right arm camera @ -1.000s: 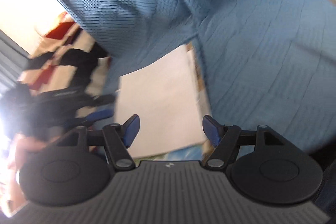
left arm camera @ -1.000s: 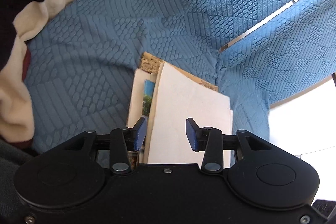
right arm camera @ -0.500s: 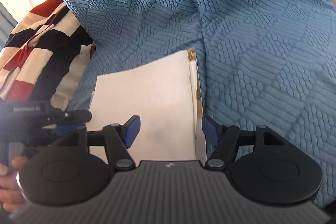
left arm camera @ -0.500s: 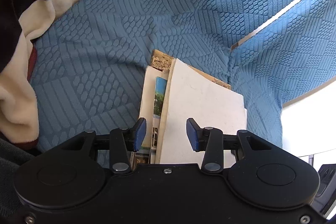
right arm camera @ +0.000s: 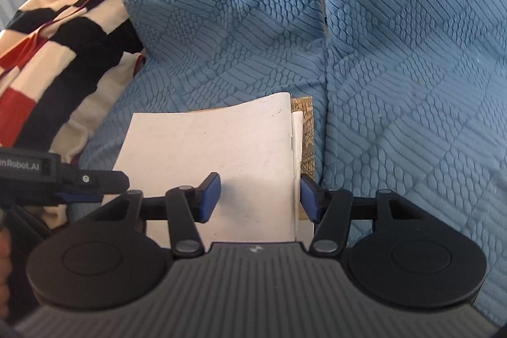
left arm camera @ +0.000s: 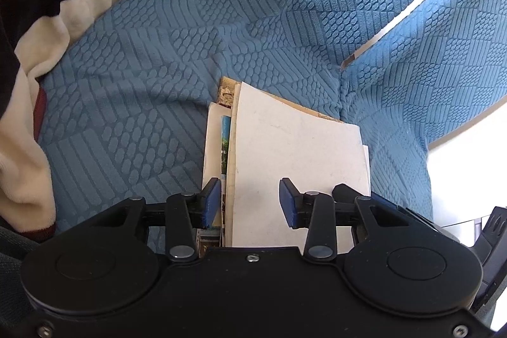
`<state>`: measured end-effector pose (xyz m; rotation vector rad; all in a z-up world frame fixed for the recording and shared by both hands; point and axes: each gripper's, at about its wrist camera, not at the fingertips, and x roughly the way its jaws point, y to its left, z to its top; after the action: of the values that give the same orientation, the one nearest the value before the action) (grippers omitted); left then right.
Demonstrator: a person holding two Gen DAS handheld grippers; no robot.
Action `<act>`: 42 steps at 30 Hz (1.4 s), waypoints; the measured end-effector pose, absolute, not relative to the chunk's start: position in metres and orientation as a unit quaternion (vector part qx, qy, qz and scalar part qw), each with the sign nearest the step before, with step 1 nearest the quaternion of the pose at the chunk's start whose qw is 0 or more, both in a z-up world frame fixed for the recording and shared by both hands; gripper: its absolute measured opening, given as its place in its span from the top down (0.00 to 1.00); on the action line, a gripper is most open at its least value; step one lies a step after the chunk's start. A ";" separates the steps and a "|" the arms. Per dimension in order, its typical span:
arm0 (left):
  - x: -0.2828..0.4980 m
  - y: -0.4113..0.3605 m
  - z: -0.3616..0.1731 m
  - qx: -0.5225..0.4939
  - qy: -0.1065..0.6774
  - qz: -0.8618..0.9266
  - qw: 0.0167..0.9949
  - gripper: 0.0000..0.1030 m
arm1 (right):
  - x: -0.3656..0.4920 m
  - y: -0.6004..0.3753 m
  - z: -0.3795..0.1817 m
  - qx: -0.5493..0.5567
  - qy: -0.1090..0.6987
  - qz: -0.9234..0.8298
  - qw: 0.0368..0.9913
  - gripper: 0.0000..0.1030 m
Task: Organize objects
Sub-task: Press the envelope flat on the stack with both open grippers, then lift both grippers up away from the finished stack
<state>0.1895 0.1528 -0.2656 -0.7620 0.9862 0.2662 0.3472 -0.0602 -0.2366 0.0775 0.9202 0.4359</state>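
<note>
A stack of books lies flat on the blue sofa seat, topped by a plain white book (left arm camera: 294, 160) (right arm camera: 209, 144). Under it show a picture magazine (left arm camera: 224, 148) and a brown patterned cover (right arm camera: 305, 132). My left gripper (left arm camera: 248, 203) hangs over the stack's near left edge; its jaws are closing, with the white book's edge between the pads but not pressed. My right gripper (right arm camera: 258, 198) straddles the stack's right edge. Its jaws are closing too, and the right pad stands just beside the page edges without pressing them.
A striped red, black and cream blanket (left arm camera: 47, 5) (right arm camera: 47, 53) is heaped at the left. The textured blue sofa cover (left arm camera: 158, 68) (right arm camera: 412, 84) rises behind and to the right of the stack. The left gripper's body (right arm camera: 47, 173) juts in beside the books.
The right gripper has rolled level, come down over the stack's right edge, and its jaws have narrowed. The left gripper has barely shifted. The stack lies where it was.
</note>
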 end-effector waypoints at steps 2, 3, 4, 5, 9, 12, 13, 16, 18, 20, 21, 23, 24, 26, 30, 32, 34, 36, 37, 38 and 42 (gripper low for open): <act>0.190 0.152 -0.265 -0.351 0.460 0.123 0.806 0.66 | 0.344 -0.059 -0.236 0.021 0.435 0.214 0.875 0.49; 0.191 0.151 -0.265 -0.347 0.461 0.124 0.807 0.65 | 0.343 -0.060 -0.237 0.022 0.435 0.215 0.874 0.49; 0.192 0.150 -0.264 -0.342 0.463 0.125 0.808 0.65 | 0.343 -0.061 -0.237 0.029 0.438 0.214 0.873 0.49; 0.192 0.149 -0.264 -0.337 0.466 0.125 0.809 0.64 | 0.344 -0.063 -0.238 0.039 0.442 0.211 0.871 0.50; 0.197 0.143 -0.261 -0.310 0.477 0.126 0.813 0.63 | 0.349 -0.068 -0.233 0.078 0.470 0.192 0.858 0.50; 0.195 0.142 -0.256 -0.308 0.478 0.130 0.812 0.63 | 0.347 -0.073 -0.218 0.103 0.474 0.185 0.855 0.50; 0.194 0.142 -0.251 -0.304 0.473 0.132 0.816 0.63 | 0.346 -0.075 -0.210 0.108 0.470 0.185 0.856 0.50; 0.190 0.141 -0.232 -0.304 0.456 0.127 0.827 0.62 | 0.340 -0.080 -0.179 0.120 0.451 0.195 0.863 0.50; 0.186 0.138 -0.217 -0.305 0.444 0.117 0.834 0.61 | 0.334 -0.081 -0.156 0.121 0.438 0.200 0.868 0.50; 0.182 0.134 -0.199 -0.298 0.435 0.115 0.842 0.61 | 0.327 -0.083 -0.131 0.118 0.421 0.208 0.875 0.50; 0.179 0.133 -0.189 -0.297 0.428 0.112 0.846 0.60 | 0.322 -0.083 -0.118 0.117 0.410 0.212 0.879 0.49; 0.173 0.132 -0.168 -0.301 0.412 0.103 0.854 0.58 | 0.312 -0.086 -0.095 0.117 0.391 0.222 0.885 0.49; 0.169 0.131 -0.157 -0.301 0.403 0.099 0.858 0.56 | 0.307 -0.087 -0.085 0.119 0.383 0.227 0.887 0.49; 0.162 0.129 -0.137 -0.293 0.388 0.095 0.868 0.55 | 0.298 -0.091 -0.067 0.123 0.369 0.236 0.891 0.49; 0.144 0.121 -0.102 -0.277 0.364 0.090 0.885 0.52 | 0.279 -0.097 -0.041 0.130 0.349 0.246 0.895 0.49; 0.135 0.116 -0.089 -0.268 0.354 0.093 0.891 0.50 | 0.269 -0.100 -0.031 0.133 0.343 0.251 0.895 0.49; 0.127 0.112 -0.080 -0.264 0.349 0.093 0.894 0.48 | 0.260 -0.101 -0.026 0.134 0.339 0.254 0.896 0.49; 0.120 0.107 -0.074 -0.258 0.345 0.092 0.898 0.46 | 0.251 -0.103 -0.023 0.134 0.337 0.258 0.896 0.49; 0.117 0.104 -0.071 -0.253 0.344 0.092 0.900 0.45 | 0.247 -0.103 -0.022 0.133 0.336 0.258 0.896 0.49; 0.113 0.101 -0.069 -0.249 0.342 0.093 0.901 0.44 | 0.243 -0.103 -0.021 0.132 0.335 0.257 0.897 0.49; 0.101 0.093 -0.063 -0.243 0.338 0.094 0.905 0.40 | 0.227 -0.104 -0.020 0.128 0.334 0.252 0.899 0.49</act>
<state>0.1008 0.0929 -0.0635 -0.5020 0.6974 0.1942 0.2269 -0.1040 -0.0197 0.2645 0.6912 0.5225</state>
